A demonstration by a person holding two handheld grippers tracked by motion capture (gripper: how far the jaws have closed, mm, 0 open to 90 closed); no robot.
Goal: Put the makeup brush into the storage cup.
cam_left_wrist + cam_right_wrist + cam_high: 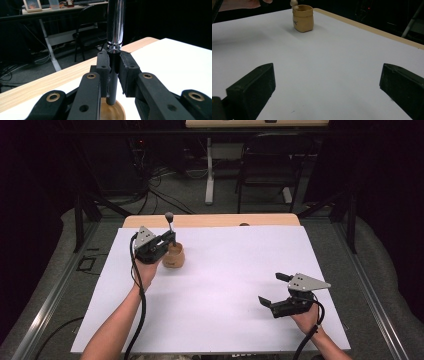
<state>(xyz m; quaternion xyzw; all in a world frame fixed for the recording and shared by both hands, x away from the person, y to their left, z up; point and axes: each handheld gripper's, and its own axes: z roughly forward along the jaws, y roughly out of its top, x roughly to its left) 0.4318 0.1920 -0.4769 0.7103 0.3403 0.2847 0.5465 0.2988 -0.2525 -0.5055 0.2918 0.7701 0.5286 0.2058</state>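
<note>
Left gripper view: the metal rod [115, 30] runs off the top edge, its upper end not visible; its lower end drops into the wooden cup [112, 112], which is cut by the bottom edge (interior contents cannot be told). Right gripper view: a dark mark on the cup's [303, 18] side is too small to read, and the hand [244, 3] is clipped by the top edge. High view: both forearms leave the bottom edge.

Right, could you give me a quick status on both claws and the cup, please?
Left claw shut on metal rod, standing in wooden cup. Right claw open, holding nothing. White sheet between them bare.
</note>
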